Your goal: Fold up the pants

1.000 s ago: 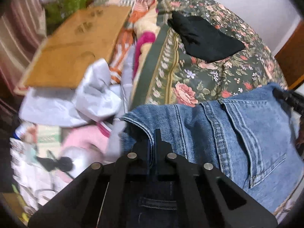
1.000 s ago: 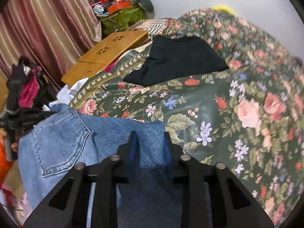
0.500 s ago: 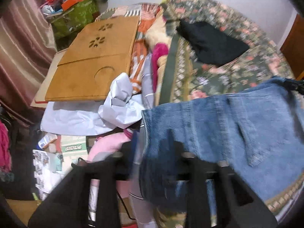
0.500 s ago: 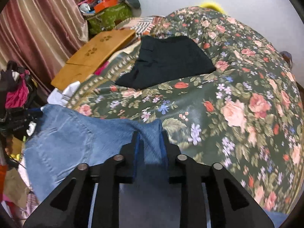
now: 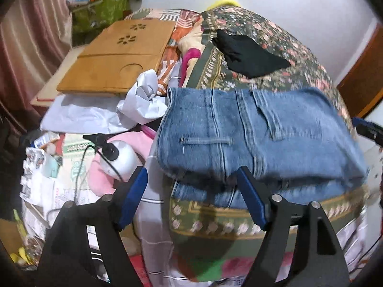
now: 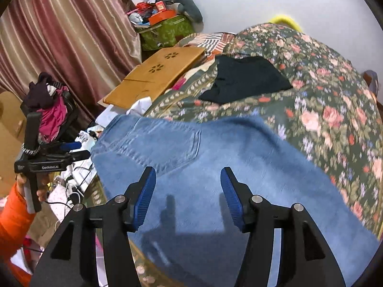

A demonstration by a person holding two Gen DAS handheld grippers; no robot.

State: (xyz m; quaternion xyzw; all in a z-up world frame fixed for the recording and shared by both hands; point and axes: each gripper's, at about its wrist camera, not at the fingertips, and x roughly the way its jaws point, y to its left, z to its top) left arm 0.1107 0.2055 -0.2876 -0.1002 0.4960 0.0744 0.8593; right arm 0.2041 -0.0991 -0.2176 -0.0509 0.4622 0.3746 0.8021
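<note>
I see the bed (image 6: 335,76) filling the right and upper part of the right wrist view, covered by a dark green floral bedspread. Across its near edge lie the blue jeans (image 6: 215,157), folded over on themselves, back pocket facing up; in the left wrist view the jeans (image 5: 251,134) sit in the middle right of the frame with a lower layer showing under the top fold. Further up the bed, a folded black garment (image 6: 244,81) rests well apart from the jeans. At the upper left, a wooden lap tray (image 5: 115,59) lies beside the bed, over crumpled white paper (image 5: 100,112). My left hand-held gripper (image 5: 191,174) has its jaws opening, blue pads spread wide and clear of the denim edge, nothing pressed between them. My right hand-held gripper (image 6: 188,174) is also opening, released above the jeans, with denim seen between the pads but not pinched. At the left edge of the right wrist view, an orange sleeve (image 6: 12,217) shows below the other gripper's handle.
</note>
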